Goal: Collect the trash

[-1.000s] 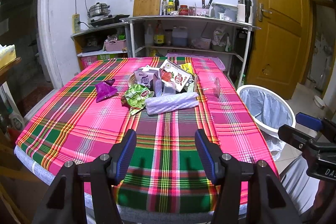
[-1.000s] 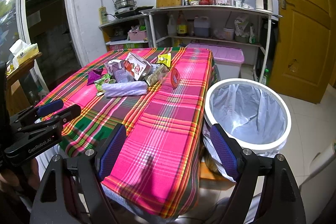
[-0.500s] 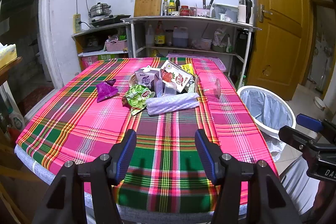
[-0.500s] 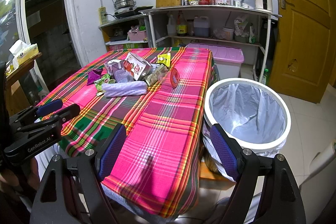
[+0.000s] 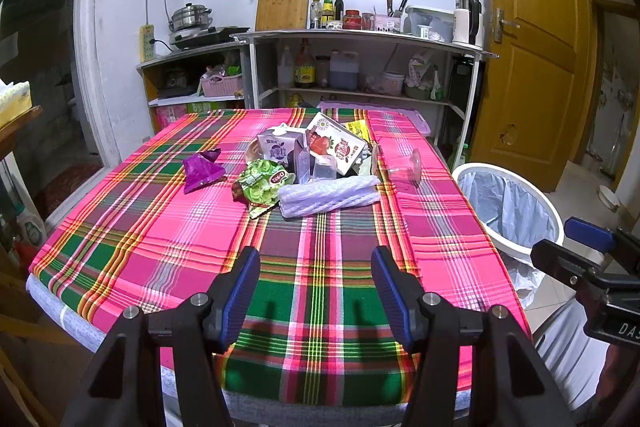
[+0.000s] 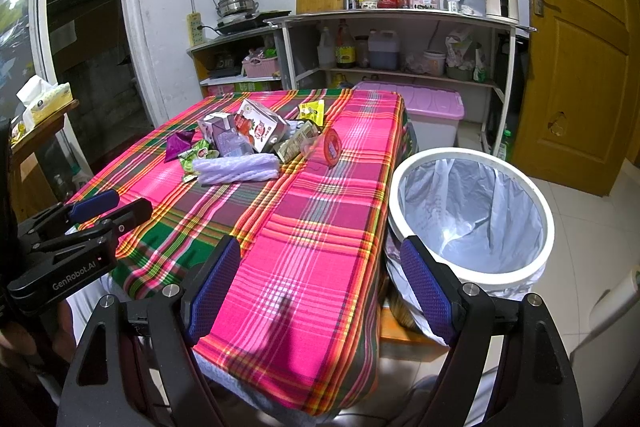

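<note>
A heap of trash lies mid-table on the plaid cloth (image 5: 160, 227): a purple wrapper (image 5: 202, 169), a green snack bag (image 5: 262, 185), a lilac foam sleeve (image 5: 328, 195), milk cartons (image 5: 336, 147) and a clear cup with red lid (image 5: 406, 169). The heap also shows in the right wrist view, with the foam sleeve (image 6: 238, 169) and cup (image 6: 326, 149). My left gripper (image 5: 316, 291) is open and empty above the table's near edge. My right gripper (image 6: 320, 287) is open and empty over the near right corner. A white bin with a plastic liner (image 6: 472, 215) stands on the floor right of the table.
Shelves with bottles, jars and a cutting board (image 5: 284, 1) stand behind the table. A pink storage box (image 6: 432, 111) sits under them. A wooden door (image 6: 580, 47) is at the right. A side table with a tissue box (image 6: 48, 99) is at the left.
</note>
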Action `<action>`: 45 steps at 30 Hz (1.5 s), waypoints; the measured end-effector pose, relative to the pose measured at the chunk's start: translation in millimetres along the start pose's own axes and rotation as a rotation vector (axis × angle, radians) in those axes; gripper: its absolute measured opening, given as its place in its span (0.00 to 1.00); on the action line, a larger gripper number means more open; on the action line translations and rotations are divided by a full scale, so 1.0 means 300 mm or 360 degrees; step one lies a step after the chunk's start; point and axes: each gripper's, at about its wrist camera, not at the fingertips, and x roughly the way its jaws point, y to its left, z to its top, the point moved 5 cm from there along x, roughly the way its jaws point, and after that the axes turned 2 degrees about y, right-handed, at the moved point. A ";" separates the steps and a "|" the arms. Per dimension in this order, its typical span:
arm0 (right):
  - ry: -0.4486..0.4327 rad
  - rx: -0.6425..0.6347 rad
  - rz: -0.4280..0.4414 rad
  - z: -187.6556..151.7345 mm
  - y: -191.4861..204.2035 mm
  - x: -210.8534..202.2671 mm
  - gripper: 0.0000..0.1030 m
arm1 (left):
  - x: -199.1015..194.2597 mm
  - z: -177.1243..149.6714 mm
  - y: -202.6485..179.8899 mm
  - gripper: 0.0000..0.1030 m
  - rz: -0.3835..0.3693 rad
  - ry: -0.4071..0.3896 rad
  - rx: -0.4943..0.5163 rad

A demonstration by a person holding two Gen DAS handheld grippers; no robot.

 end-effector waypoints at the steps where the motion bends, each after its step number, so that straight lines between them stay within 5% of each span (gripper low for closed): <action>1: 0.0000 0.0000 0.0000 0.000 -0.001 -0.002 0.80 | 0.000 0.000 0.000 0.56 -0.0001 -0.0001 -0.0001; 27: 0.0041 -0.0023 0.0020 0.024 -0.007 0.096 0.80 | 0.099 0.007 0.032 0.56 -0.0028 0.0054 -0.0052; 45: 0.0206 -0.0081 0.0119 0.240 -0.019 0.408 0.73 | 0.322 0.156 0.057 0.56 -0.0159 0.0093 0.0130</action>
